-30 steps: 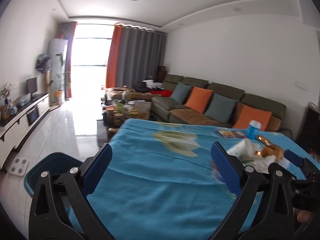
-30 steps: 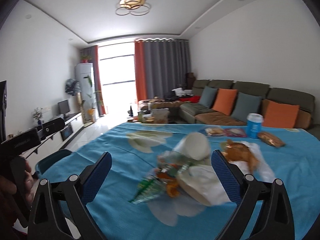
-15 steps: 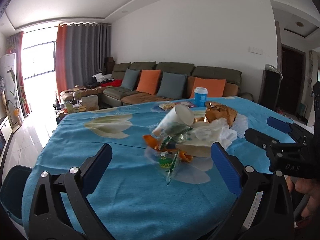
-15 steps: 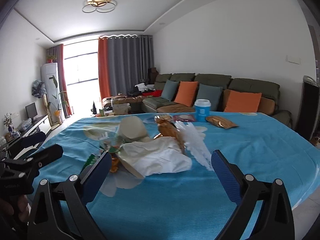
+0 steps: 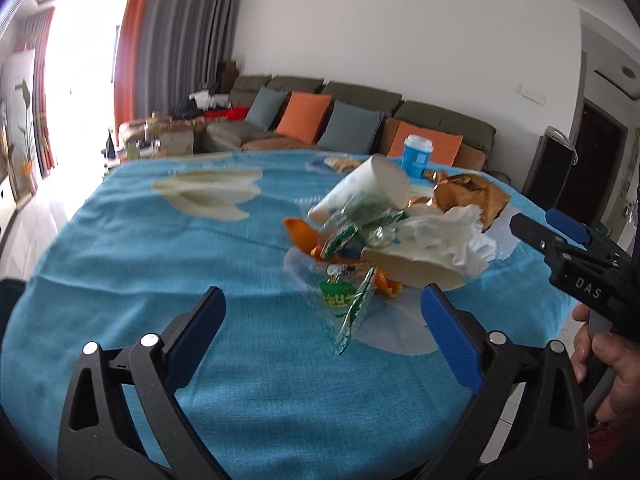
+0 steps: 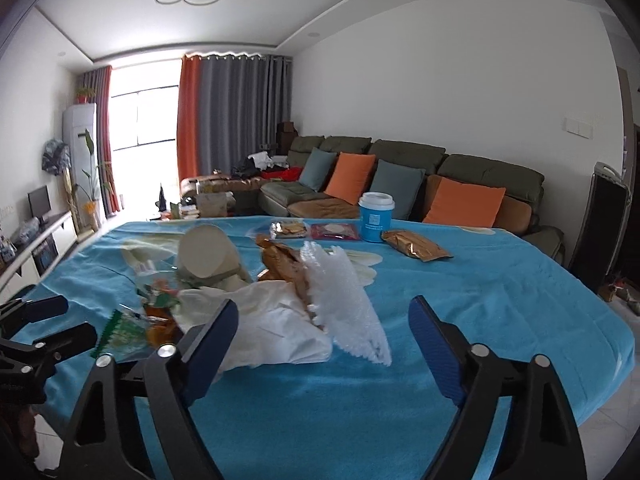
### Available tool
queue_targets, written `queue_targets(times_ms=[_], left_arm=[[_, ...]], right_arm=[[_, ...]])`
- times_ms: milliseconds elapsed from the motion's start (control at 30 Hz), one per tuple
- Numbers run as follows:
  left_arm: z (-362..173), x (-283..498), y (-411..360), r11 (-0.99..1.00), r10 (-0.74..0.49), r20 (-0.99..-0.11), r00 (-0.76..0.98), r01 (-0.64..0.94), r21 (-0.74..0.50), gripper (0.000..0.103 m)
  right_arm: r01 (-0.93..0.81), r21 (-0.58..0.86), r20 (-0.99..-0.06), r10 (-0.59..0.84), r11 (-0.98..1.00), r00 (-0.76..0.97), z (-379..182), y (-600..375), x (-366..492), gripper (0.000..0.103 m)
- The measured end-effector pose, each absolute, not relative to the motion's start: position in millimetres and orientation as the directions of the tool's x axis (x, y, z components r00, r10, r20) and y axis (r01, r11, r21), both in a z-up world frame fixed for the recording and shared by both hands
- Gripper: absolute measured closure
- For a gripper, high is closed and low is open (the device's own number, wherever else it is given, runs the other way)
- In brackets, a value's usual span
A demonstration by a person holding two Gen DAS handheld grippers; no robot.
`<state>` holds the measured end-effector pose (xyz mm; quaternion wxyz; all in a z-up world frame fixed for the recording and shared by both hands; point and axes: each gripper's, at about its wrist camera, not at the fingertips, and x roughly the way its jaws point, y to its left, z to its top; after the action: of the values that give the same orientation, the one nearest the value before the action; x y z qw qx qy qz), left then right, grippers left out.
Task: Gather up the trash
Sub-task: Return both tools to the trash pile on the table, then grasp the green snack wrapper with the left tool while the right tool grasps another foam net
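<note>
**Both grippers spread before the trash pile**

The left gripper (image 5: 322, 310) hovers over the near edge of the bench (image 5: 160, 248), which is covered by a blue cloth with pale flower prints. Its two blue-padded fingers (image 5: 450, 340) are spread wide and hold nothing. The right gripper (image 6: 322, 320) is likewise spread wide, empty, and raised over the bench edge.

The trash pile (image 5: 396, 236) lies ahead of the left gripper, slightly toward its right finger. Contents visible from the left wrist view:

- A green snack wrapper (image 5: 346, 300), nearest the gripper, between the finger tips and just beyond them.
- A white paper cup (image 5: 364, 192) lying on its side, at the far side of the pile.
- Crumpled white tissue (image 5: 452, 240) to the right of the cup.
- A crumpled gold wrapper (image 5: 468, 196) behind the tissue.
- Orange peel pieces (image 5: 300, 232) at the left edge of the pile.

In the right wrist view, the same pile sits ahead and toward the left finger. A white paper sheet (image 6: 280, 328) touches or overlaps the left finger tip in the view; contact cannot be confirmed. A white foam net (image 6: 344, 300) lies between the two fingers, just beyond them.

Well beyond the pile, a blue lidded cup (image 6: 375, 218) stands upright. A gold packet (image 6: 416, 245) lies just to its right, and two flat snack packs (image 6: 316, 230) lie to its left. A green sofa (image 6: 400, 176) with orange and grey cushions stands behind the bench.
</note>
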<state>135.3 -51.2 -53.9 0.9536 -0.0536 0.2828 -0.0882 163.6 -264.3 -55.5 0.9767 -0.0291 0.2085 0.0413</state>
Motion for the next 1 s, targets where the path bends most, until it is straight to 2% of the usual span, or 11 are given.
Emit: queue_targets(times_ms=[167,300,367,433,500,533,567,700,833,1000], left_arm=[[-67.4,156.6,-53.2,0.975,-0.216,-0.579,0.787,0.137,-0.177,0.019],[-75.9,171.6,-58.4,0.974,-0.223,-0.607,0.763,0.147,-0.174,0.027],[-80.1,176.9,-61.4,0.973,-0.227,-0.623,0.749,0.151,-0.173,0.037],[-84.0,182.8,-63.6,0.972,-0.234,-0.634,0.737,0.156,-0.176,0.047],[-85.0,185.0,-64.6,0.973,-0.228,-0.632,0.741,0.154,-0.171,0.051],[-85.7,186.2,-64.9,0.973,-0.23,-0.632,0.74,0.157,-0.171,0.058],[-86.3,187.5,-65.4,0.974,-0.225,-0.635,0.739,0.154,-0.166,0.063],[-86.1,186.0,-62.8,0.974,-0.226,-0.629,0.744,0.151,-0.171,0.071],[-81.6,180.2,-61.0,0.972,-0.233,-0.612,0.756,0.161,-0.171,0.084],[-76.3,173.5,-52.6,0.969,-0.241,-0.588,0.772,0.157,-0.191,0.089]], right_arm=[[-0.095,-0.079,-0.446,0.049,0.992,0.893,-61.8,-269.6,175.5,0.039],[-0.108,-0.099,-0.469,0.049,0.989,0.882,-65.8,-271.2,183.3,0.057],[-0.116,-0.105,-0.481,0.052,0.988,0.875,-67.9,-271.5,186.3,0.067],[-0.121,-0.103,-0.489,0.056,0.987,0.871,-68.6,-271.7,188.2,0.082],[-0.123,-0.097,-0.495,0.059,0.988,0.867,-69.4,-273.7,188.8,0.089],[-0.121,-0.093,-0.497,0.059,0.988,0.866,-69.7,-275.1,188.2,0.093],[-0.117,-0.089,-0.497,0.058,0.989,0.866,-70.0,-276.7,188.0,0.093],[-0.101,-0.071,-0.491,0.053,0.992,0.87,-69.3,-282.7,185.6,0.095],[-0.077,-0.066,-0.472,0.037,0.995,0.881,-63.7,-286.5,180.4,0.095],[-0.053,-0.076,-0.43,0.015,0.996,0.903,-49.2,-288.6,177.6,0.095]])
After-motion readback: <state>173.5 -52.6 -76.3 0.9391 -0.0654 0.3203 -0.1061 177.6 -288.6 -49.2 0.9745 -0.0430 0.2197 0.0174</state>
